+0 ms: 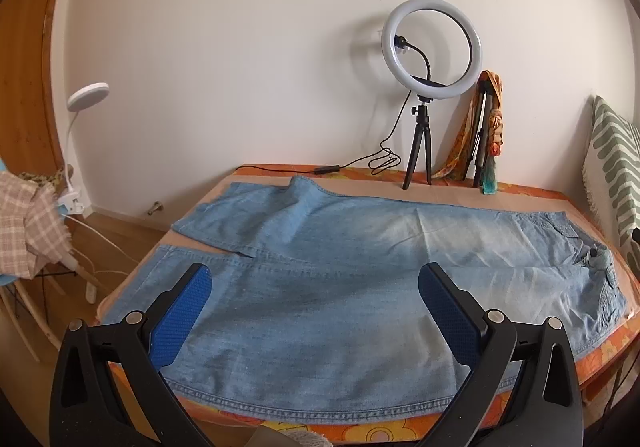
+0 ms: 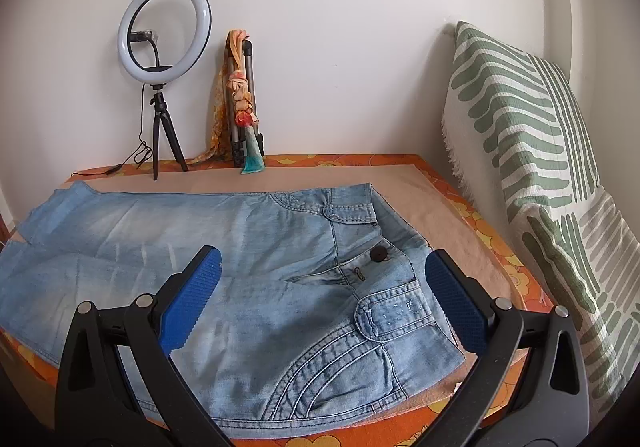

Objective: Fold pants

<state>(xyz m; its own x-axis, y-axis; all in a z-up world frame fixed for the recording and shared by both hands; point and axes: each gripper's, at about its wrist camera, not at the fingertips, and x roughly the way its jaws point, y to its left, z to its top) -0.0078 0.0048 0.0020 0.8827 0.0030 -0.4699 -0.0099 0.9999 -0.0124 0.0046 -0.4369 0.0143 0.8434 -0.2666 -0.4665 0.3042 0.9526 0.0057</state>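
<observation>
Light blue denim pants (image 1: 320, 287) lie spread flat on the table, legs running left and waist at the right. My left gripper (image 1: 316, 279) hovers over the near leg, open wide, its blue pads (image 1: 184, 315) apart and nothing between them. In the right wrist view the waist end of the pants (image 2: 280, 287) shows a dark button (image 2: 379, 255), a fly and a studded pocket (image 2: 394, 313). My right gripper (image 2: 322, 267) hangs above that waist, open, with empty jaws. The far leg lies slightly askew, overlapping the near one at the hem.
The table (image 1: 520, 193) carries an orange flowered cloth and a beige mat. A ring light on a tripod (image 1: 430, 55) and a folded tripod wrapped in scarves (image 1: 486, 127) stand against the back wall. A green-patterned cushion (image 2: 540, 167) leans at the right. A chair with checked cloth (image 1: 28, 219) stands left.
</observation>
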